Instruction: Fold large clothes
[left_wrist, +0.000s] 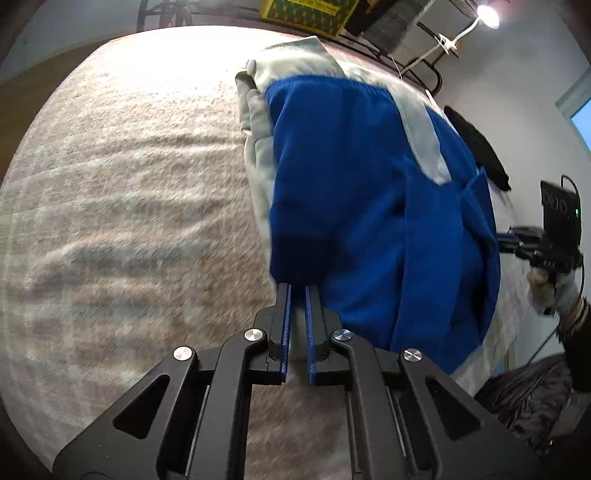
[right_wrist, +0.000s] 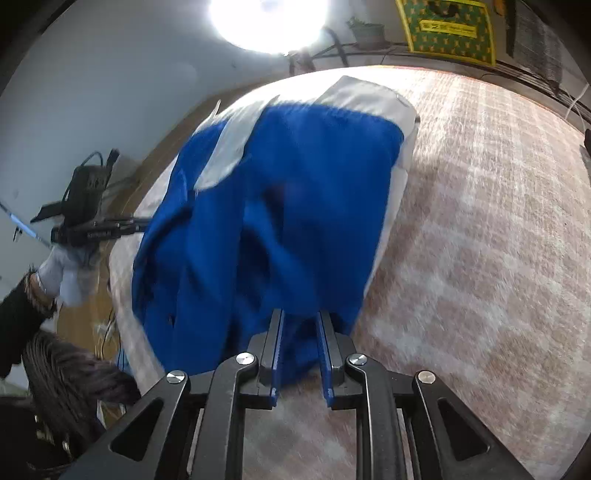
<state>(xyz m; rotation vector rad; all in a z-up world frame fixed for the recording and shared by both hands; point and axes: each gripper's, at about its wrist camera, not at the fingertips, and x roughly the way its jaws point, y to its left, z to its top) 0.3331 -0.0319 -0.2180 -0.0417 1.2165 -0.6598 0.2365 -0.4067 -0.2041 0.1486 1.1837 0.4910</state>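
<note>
A large blue and grey-white garment (left_wrist: 369, 206) lies partly folded on a beige checked blanket (left_wrist: 129, 206). My left gripper (left_wrist: 298, 286) is shut on the garment's near blue edge, its tips under the cloth. In the right wrist view the same garment (right_wrist: 280, 206) hangs over my right gripper (right_wrist: 300, 314), whose fingers (right_wrist: 277, 343) are closed on a bunch of blue cloth. Each gripper shows in the other's view: the right one (left_wrist: 506, 240) at the garment's right edge, the left one (right_wrist: 142, 223) at its left edge.
The blanket (right_wrist: 480, 229) covers a bed-like surface. A dark object (left_wrist: 476, 147) lies at the far right of the bed. A green and yellow box (left_wrist: 306, 14) and a metal rack stand behind. A bright lamp (right_wrist: 269, 18) shines above. My gloved hand (right_wrist: 62, 269) is at left.
</note>
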